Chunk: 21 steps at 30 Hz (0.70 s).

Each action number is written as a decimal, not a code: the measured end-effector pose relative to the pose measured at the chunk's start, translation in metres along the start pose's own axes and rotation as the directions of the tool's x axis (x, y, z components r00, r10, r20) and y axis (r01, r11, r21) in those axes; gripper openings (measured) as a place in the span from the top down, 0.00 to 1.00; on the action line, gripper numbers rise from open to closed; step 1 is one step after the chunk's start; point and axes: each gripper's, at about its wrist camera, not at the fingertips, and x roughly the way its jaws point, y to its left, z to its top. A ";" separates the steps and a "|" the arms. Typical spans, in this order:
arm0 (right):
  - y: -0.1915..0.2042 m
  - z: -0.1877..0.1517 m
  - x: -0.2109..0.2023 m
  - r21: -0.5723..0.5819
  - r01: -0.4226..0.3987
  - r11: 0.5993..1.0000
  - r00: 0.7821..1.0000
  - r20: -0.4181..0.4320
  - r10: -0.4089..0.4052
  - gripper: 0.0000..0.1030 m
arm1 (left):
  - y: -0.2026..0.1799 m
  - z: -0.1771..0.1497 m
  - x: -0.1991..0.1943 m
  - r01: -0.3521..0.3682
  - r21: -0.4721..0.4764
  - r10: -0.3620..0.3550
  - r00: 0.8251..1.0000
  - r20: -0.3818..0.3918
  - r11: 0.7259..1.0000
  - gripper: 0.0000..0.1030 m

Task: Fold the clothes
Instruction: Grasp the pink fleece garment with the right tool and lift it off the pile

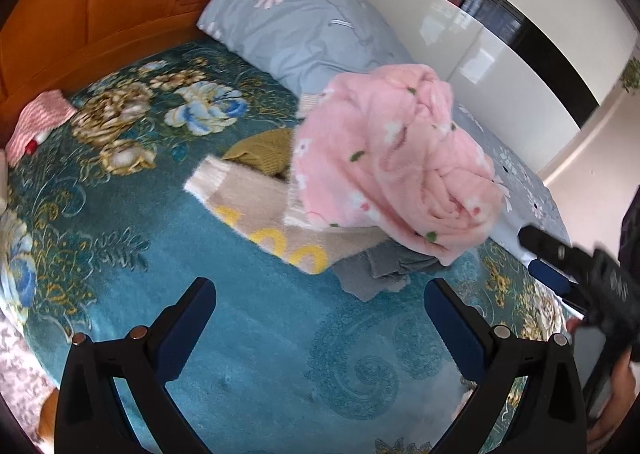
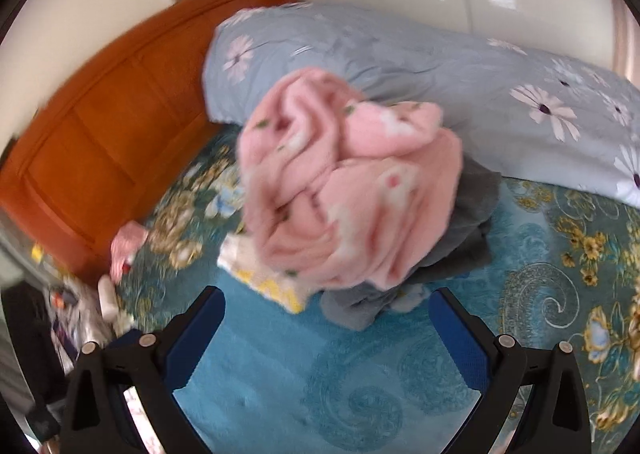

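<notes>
Both tools are seen spread wide with nothing held: the left tool (image 1: 320, 314) and the right tool (image 2: 326, 324), above the teal bedspread (image 1: 248, 342). Beyond them, a crumpled pink garment (image 1: 394, 166) is piled on a beige sweater (image 1: 256, 210) and grey clothes (image 1: 376, 270), near the blue pillow (image 1: 296, 22).

An orange wooden headboard (image 1: 92, 10) fills the upper left. A glossy white wardrobe (image 1: 460, 54) stands upper right. A teal floral bedspread (image 1: 248, 334) covers the bed below.
</notes>
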 end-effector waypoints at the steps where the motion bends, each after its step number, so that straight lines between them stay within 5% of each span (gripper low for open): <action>1: -0.008 0.006 0.005 0.048 0.000 0.999 1.000 -0.004 0.001 0.00 | 0.004 -0.001 0.000 -0.003 -0.017 0.003 1.000 -0.002 1.000 0.00; 4: -0.030 0.020 0.026 0.203 -0.004 0.979 1.000 -0.026 0.010 0.00 | 0.014 -0.008 -0.003 -0.012 -0.055 0.012 1.000 -0.004 0.998 0.00; 8: -0.029 0.035 0.051 0.262 -0.021 0.965 1.000 -0.013 0.025 0.02 | 0.026 -0.017 -0.010 -0.033 -0.084 0.033 0.999 0.001 0.996 0.00; 12: -0.025 0.040 0.078 0.259 0.001 0.966 0.997 -0.075 0.019 0.33 | 0.041 -0.024 -0.019 -0.045 -0.121 0.046 0.999 0.011 0.992 0.00; 14: -0.026 0.041 0.087 0.265 0.016 0.964 0.996 -0.094 0.009 0.38 | 0.046 -0.026 -0.022 -0.048 -0.138 0.051 0.999 0.016 0.989 0.00; 21: -0.021 0.043 0.107 0.251 0.033 0.967 0.986 -0.169 0.010 0.77 | 0.054 -0.034 -0.027 -0.054 -0.170 0.056 0.998 0.004 0.984 0.00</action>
